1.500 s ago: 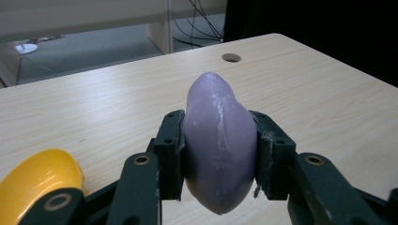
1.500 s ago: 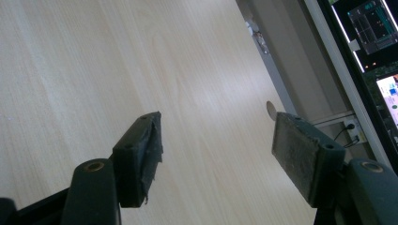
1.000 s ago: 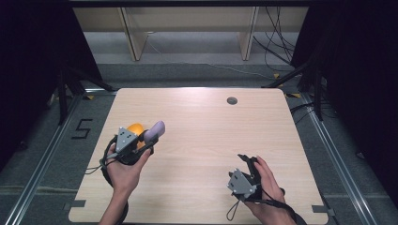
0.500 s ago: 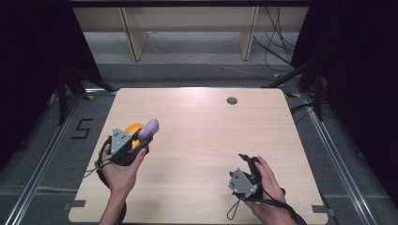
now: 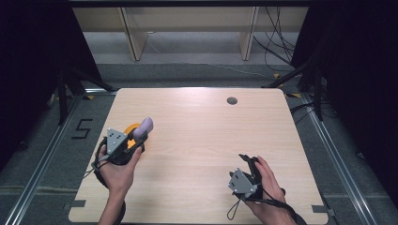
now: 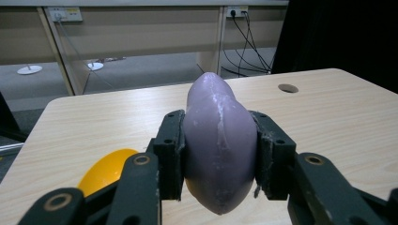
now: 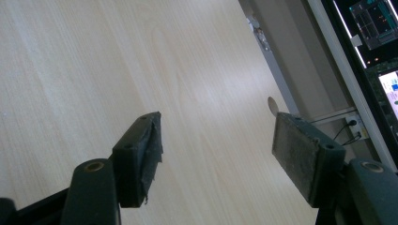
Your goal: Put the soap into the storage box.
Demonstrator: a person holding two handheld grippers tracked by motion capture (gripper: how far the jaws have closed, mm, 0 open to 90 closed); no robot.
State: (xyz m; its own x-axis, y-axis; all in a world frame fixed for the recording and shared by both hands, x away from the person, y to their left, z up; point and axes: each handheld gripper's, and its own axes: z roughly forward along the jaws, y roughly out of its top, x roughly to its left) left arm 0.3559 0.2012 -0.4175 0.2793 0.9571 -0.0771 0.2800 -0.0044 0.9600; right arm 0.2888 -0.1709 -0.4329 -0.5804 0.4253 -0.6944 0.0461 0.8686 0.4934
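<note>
Light wood table (image 5: 197, 136), round cable hole (image 5: 232, 100) near its far edge. Yellow bowl-like thing (image 5: 129, 129) lies on it, well apart from the hole, toward the near-left side.

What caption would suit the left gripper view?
Left gripper clamps a purple eggplant-like toy above a wooden table, yellow object beside.

The egg-shaped thing (image 6: 219, 145) is pale lilac, with faint whitish scuffs down its ridge. Beside it sits a bowl (image 6: 107, 171) of warm yellow-orange. The left gripper (image 6: 218, 154) has black jaws — so does the right gripper (image 7: 218, 157), its pads (image 7: 298, 152) dusty grey. The table (image 5: 211, 126) is light wood with a fine, straight grain — one dark grey hole (image 5: 232, 100).
</note>
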